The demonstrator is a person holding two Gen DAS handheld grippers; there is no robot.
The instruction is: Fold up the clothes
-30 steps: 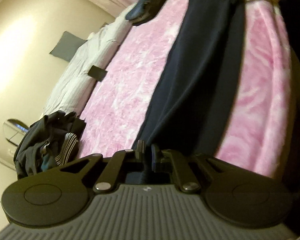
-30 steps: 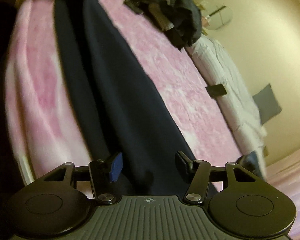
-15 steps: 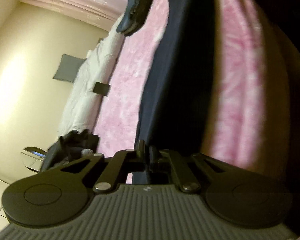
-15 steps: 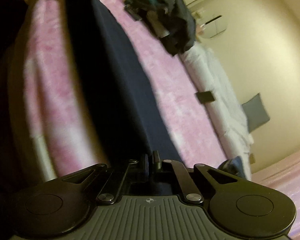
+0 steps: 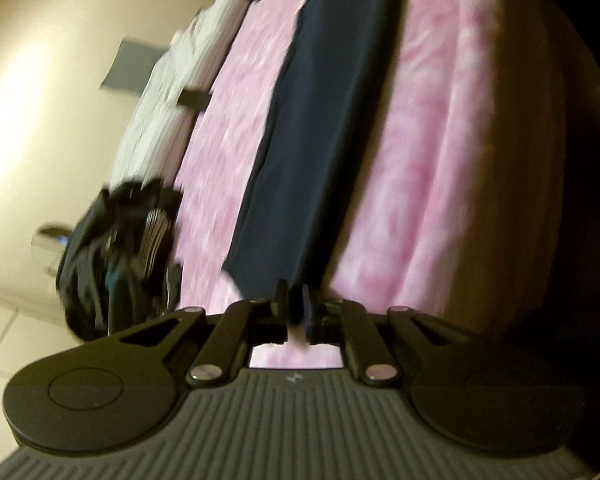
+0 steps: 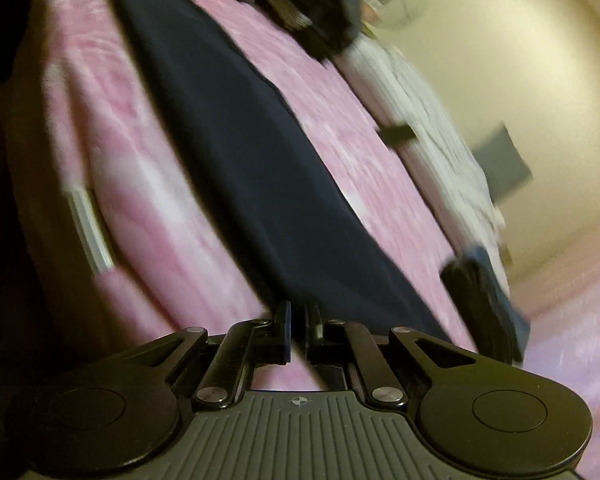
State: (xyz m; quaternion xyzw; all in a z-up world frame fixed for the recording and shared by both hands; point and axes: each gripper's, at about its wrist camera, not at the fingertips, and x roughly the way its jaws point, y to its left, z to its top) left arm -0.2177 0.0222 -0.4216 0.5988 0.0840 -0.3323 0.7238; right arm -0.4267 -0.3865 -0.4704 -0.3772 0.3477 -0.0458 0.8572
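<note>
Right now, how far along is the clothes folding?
Early. Done: a folded dark item sits at the bed's far edge. In hand: left gripper and right gripper each pinch an end of the navy garment, stretched long over the pink blanket. Left: the dark clothes pile.

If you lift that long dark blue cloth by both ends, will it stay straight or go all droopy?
Probably droopy: the dark blue cloth lies flat and thin along the pink blanket, so its middle would likely sag. It looks light. Each tool pinches just a corner, so it might slip.
</note>
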